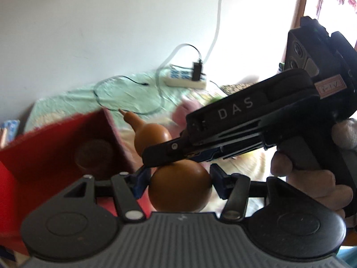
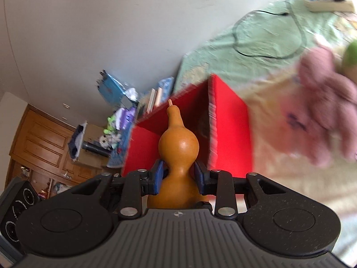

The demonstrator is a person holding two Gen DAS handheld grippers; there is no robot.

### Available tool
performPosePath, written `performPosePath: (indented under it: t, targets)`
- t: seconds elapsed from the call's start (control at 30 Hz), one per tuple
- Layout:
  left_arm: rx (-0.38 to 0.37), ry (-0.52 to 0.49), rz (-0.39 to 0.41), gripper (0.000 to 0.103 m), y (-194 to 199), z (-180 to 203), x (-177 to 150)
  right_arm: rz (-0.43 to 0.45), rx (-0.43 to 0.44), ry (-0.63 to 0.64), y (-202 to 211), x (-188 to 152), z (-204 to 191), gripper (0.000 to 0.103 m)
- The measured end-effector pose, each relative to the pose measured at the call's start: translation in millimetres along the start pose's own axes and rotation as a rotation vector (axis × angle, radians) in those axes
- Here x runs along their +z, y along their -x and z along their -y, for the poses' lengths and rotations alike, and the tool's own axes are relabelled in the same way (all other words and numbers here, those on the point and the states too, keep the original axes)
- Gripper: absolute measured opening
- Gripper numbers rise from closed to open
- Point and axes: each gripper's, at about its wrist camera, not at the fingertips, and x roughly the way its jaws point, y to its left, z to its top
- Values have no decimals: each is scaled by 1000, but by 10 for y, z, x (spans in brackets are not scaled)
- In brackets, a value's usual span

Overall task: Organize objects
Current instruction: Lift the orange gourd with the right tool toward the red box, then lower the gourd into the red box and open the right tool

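A brown bottle gourd (image 1: 179,185) is held off the bed by both grippers. My left gripper (image 1: 180,182) has its blue pads against the sides of the big lower bulb. My right gripper (image 2: 178,174) is shut on the narrow waist, and the upper bulb and stem of the gourd (image 2: 178,143) stick out ahead of it. In the left wrist view the right gripper (image 1: 169,154) reaches in from the right, held by a hand (image 1: 312,178). A red open box (image 1: 55,147) stands just beyond the gourd on the left, and the same red box (image 2: 229,129) shows behind the gourd.
A dark round object (image 1: 93,156) lies inside the red box. A white power strip (image 1: 185,79) with cables lies on the green bedspread (image 1: 133,96) by the wall. A pink plush toy (image 2: 323,116) lies to the right, and a cluttered wooden cabinet (image 2: 40,147) stands far left.
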Motion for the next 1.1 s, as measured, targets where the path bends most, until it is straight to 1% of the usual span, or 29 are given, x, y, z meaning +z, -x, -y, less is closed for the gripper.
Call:
performPosePath:
  t: [0.13, 0.23, 0.3, 0.37, 0.4, 0.53, 0.63, 0.73, 0.83, 0.9, 0.97, 1.03, 1.1]
  targets:
    - [14, -11, 22, 58, 73, -459, 134, 18, -8, 37, -349, 160, -254, 33]
    - [11, 6, 17, 57, 30, -809, 198, 12, -20, 60, -638, 231, -368, 32]
    - [13, 25, 7, 57, -36, -1051, 205, 5, -45, 75, -835, 253, -426, 32]
    - [5, 41, -14, 57, -120, -1273, 201, -8, -69, 89, -1023, 257, -459, 32]
    - [2, 48, -26, 56, -115, -1360, 155, -21, -81, 87, -1120, 256, -456, 32]
    - [2, 69, -99, 55, -307, -1659, 16, -79, -122, 75, -1427, 218, -373, 32]
    - [-5, 82, -156, 55, -439, -1791, -100, -120, -161, 78, -1606, 181, -321, 32]
    - [-10, 91, -212, 55, -508, -1823, -188, -152, -198, 74, -1726, 136, -261, 32]
    - [-20, 115, -270, 55, -640, -1879, -238, -169, -194, 55, -1768, 141, -212, 32]
    - [-48, 154, -275, 55, -648, -1957, -227, -183, -210, 54, -1781, 161, -216, 32]
    - [-69, 182, -299, 55, -669, -2005, -213, -195, -227, 59, -1800, 155, -208, 32]
    - [-69, 179, -328, 55, -692, -2001, -206, -202, -250, 60, -1823, 137, -189, 32]
    - [-62, 167, -336, 57, -687, -1998, -199, -214, -277, 56, -1852, 124, -152, 31]
